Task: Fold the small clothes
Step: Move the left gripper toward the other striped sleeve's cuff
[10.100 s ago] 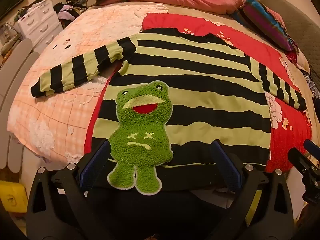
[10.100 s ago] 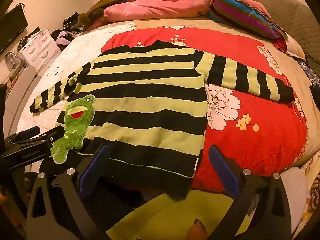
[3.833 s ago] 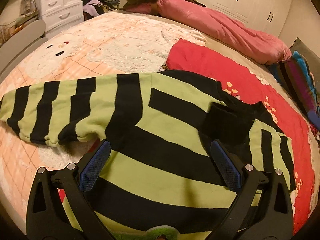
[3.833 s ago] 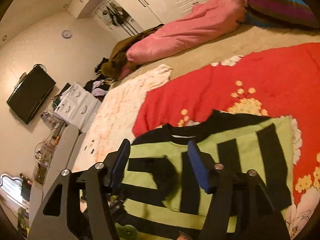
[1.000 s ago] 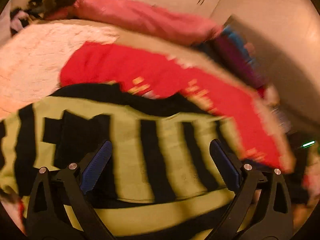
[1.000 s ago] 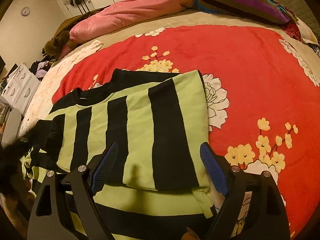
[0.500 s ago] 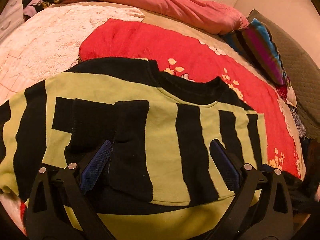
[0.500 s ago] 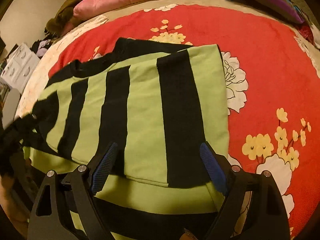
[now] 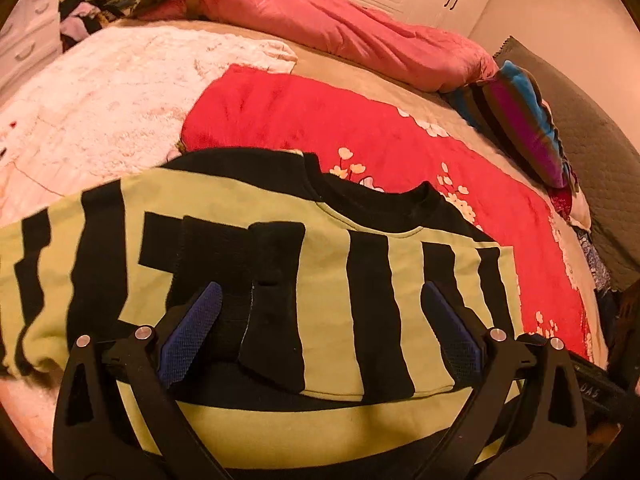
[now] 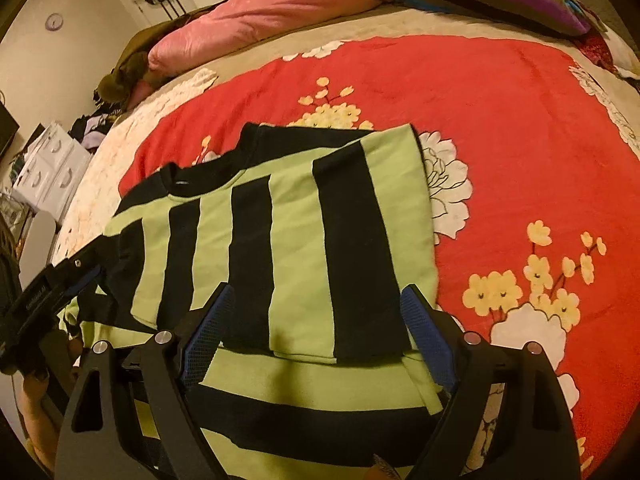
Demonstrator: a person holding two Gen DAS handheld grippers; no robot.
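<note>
A green and black striped sweater [image 9: 328,272] lies on the bed, both sleeves folded in across its chest, the two black cuffs [image 9: 276,256] meeting near the middle. It also shows in the right wrist view [image 10: 288,248]. My left gripper [image 9: 320,320] is open and empty, low over the folded sleeves. My right gripper [image 10: 316,328] is open and empty over the right folded sleeve. The left gripper also shows in the right wrist view [image 10: 52,292], at the sweater's left edge.
A red floral blanket [image 10: 500,128] lies under the sweater, with a white fleece blanket [image 9: 104,92] to the left. A pink duvet [image 9: 344,36] and a striped pillow [image 9: 520,120] lie at the far side. White drawers [image 10: 48,168] stand beside the bed.
Both grippers have eased forward a little over the sweater. The views have tilted slightly. The sweater and its folded sleeves have not moved, and both grippers stay open.
</note>
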